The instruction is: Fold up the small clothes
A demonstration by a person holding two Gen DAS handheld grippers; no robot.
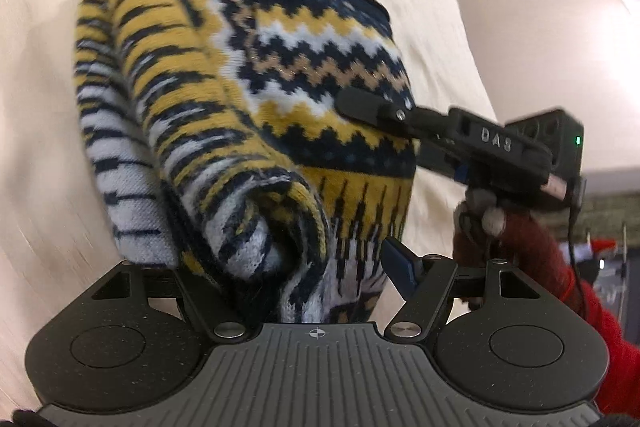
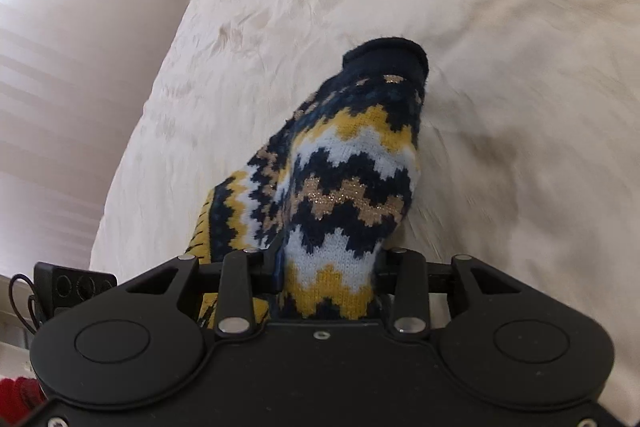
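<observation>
The sweater [image 1: 248,115], a small knit in navy, mustard, pale blue and tan zigzags, hangs bunched between the two tools above the bed [image 1: 48,27], lifted clear of the cream cover near the tools while its far end droops toward it. The left tool [image 1: 304,279] has a thick rolled wad of the striped part between its jaws, which stand fairly wide around that bulk; the fabric fills the gap and seems pinched, so I judge it gripped. The right tool [image 2: 332,267] has closed on a narrower fold of the zigzag panel, the knit pressed on both sides, and the navy cuff [image 2: 384,55] points away from it. From the left view the right tool [image 1: 376,107] reaches in from the side with a finger lying on the knit. The cloth looks light, soft and thick, with no stiffness: it sags and rolls wherever it is not held, and the loose knit will likely stretch under a pull. A wad is a poor hold for folding; better to take hems or shoulder seams, one layer thick, well apart, so the panel hangs flat.
</observation>
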